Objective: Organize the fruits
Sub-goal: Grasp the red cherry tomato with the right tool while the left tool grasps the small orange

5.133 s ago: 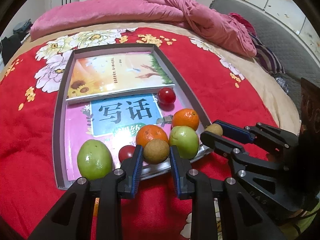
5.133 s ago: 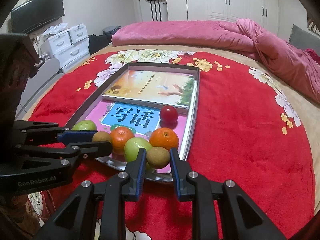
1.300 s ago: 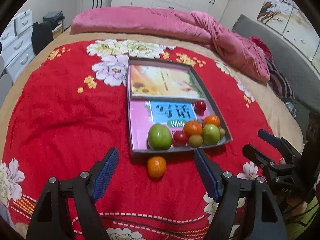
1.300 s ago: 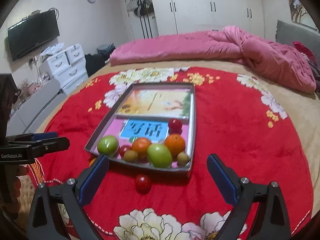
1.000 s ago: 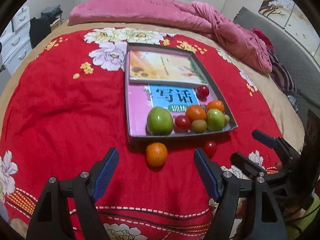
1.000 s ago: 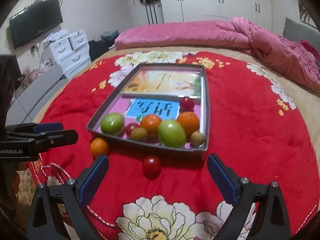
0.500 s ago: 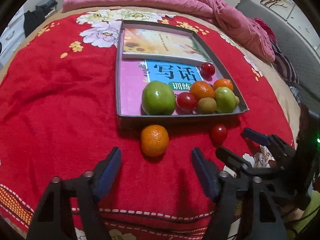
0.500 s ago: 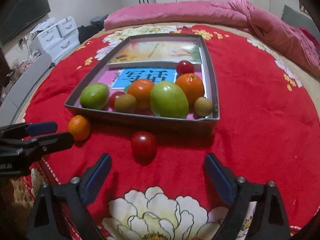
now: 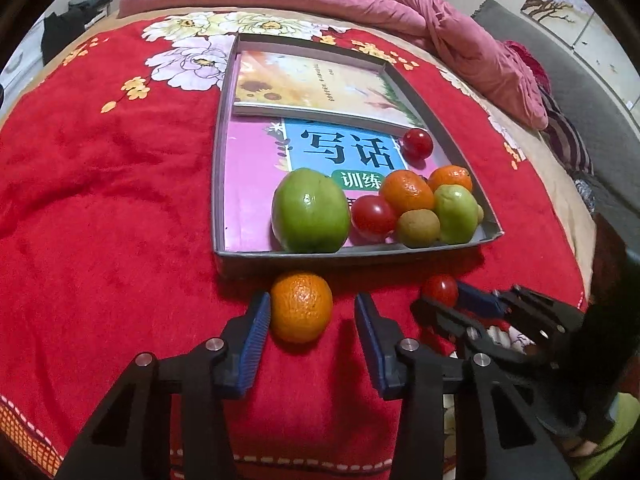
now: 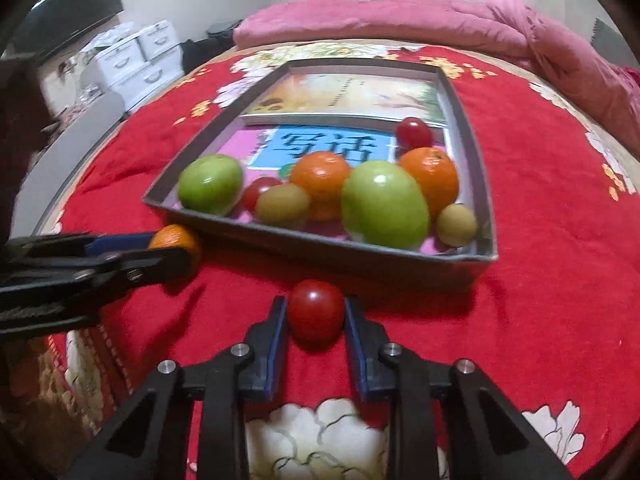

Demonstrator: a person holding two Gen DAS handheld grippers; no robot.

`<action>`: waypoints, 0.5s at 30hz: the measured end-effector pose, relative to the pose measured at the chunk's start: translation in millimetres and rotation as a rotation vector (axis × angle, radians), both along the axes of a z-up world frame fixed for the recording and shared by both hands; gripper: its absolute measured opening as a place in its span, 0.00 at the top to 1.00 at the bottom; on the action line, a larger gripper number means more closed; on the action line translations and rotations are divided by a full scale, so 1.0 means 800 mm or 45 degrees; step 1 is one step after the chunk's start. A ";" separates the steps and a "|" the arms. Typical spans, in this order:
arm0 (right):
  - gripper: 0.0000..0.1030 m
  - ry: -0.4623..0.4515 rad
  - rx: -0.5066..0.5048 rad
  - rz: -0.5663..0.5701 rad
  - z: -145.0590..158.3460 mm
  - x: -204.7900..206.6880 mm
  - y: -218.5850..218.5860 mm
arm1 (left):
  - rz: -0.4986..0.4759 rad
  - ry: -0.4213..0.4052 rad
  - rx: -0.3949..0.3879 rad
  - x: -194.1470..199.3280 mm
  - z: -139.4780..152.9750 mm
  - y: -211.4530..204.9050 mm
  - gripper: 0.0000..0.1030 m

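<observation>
Risk first, left side: the left gripper (image 9: 308, 316) is closing around the orange (image 9: 301, 306) lying on the red blanket (image 9: 100, 200) just near of the tray (image 9: 218, 184). Its left pad touches the peel, the right pad stands clear, so no grip yet. One-sided contact could roll the orange right on the soft plush, or nudge it against the tray wall.

Right side: the right gripper (image 10: 315, 318) is closing on the cherry tomato (image 10: 316, 314), both pads against its sides, also on the blanket just near of the tray. Too hard a squeeze may split it, and a smooth skin could pop out forward.

Other fruit sits bunched in the tray's near end.
</observation>
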State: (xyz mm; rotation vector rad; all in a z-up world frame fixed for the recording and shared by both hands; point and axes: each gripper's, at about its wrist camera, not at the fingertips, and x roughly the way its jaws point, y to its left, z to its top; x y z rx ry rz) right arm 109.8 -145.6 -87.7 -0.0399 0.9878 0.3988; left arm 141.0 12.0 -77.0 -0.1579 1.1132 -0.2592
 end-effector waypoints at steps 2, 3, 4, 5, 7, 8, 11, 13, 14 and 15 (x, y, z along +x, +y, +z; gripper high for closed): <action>0.72 0.003 0.008 0.025 0.002 -0.005 0.003 | 0.005 -0.003 0.011 0.002 -0.003 0.000 0.64; 0.72 0.008 0.020 0.040 0.004 -0.009 0.005 | 0.009 -0.002 0.017 0.002 -0.005 0.002 0.69; 0.72 0.010 0.031 0.048 0.006 -0.012 0.006 | 0.012 0.001 0.014 0.003 -0.007 0.004 0.69; 0.72 0.011 0.043 0.057 0.008 -0.015 0.007 | 0.014 0.004 0.000 0.004 -0.009 0.006 0.69; 0.72 0.003 0.066 0.076 0.016 -0.021 0.008 | 0.016 0.004 -0.015 0.004 -0.009 0.009 0.69; 0.72 -0.003 0.073 0.080 0.019 -0.023 0.008 | 0.014 0.005 -0.017 0.003 -0.007 0.009 0.69; 0.72 -0.027 0.107 0.078 0.033 -0.027 0.004 | 0.010 0.009 -0.033 -0.003 -0.001 0.012 0.69; 0.72 -0.051 0.124 0.067 0.044 -0.028 -0.001 | 0.008 0.003 -0.040 -0.008 0.005 0.015 0.69; 0.72 -0.061 0.129 0.060 0.048 -0.027 -0.004 | 0.010 -0.003 -0.045 -0.012 0.011 0.017 0.69; 0.72 -0.073 0.134 0.054 0.052 -0.028 -0.007 | 0.013 -0.010 -0.055 -0.014 0.016 0.019 0.69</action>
